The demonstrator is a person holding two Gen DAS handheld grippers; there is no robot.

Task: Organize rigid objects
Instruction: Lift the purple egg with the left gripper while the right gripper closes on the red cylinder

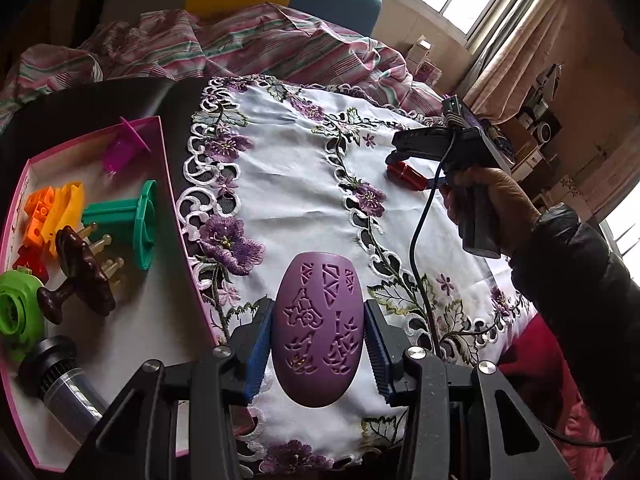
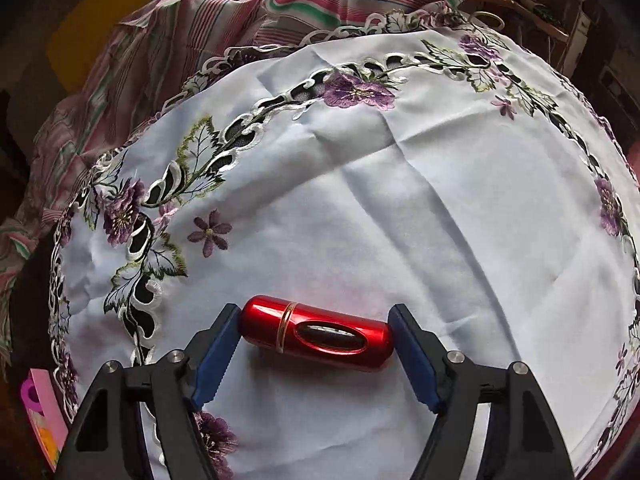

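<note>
My left gripper (image 1: 318, 309) is shut on a purple oval case (image 1: 318, 332) with carved cut-outs, held above the embroidered white cloth (image 1: 280, 168). A glossy red cylinder (image 2: 316, 332) with a gold ring and a dark oval window lies on the cloth (image 2: 400, 208). My right gripper (image 2: 314, 314) is down around it, one blue pad (image 2: 212, 356) at each end, close to the ends but not visibly pressing. In the left wrist view the right gripper (image 1: 394, 156) hangs over the same red cylinder (image 1: 406, 176), held by a hand in a dark sleeve.
A pink-rimmed box (image 1: 176, 208) at the left holds a teal spool (image 1: 132, 224), orange and yellow pieces (image 1: 52, 212), a dark brown knob (image 1: 80, 276), a magenta part (image 1: 124, 144), a green ring (image 1: 16, 312) and a grey cylinder (image 1: 60, 380). Striped bedding (image 1: 240, 44) lies behind.
</note>
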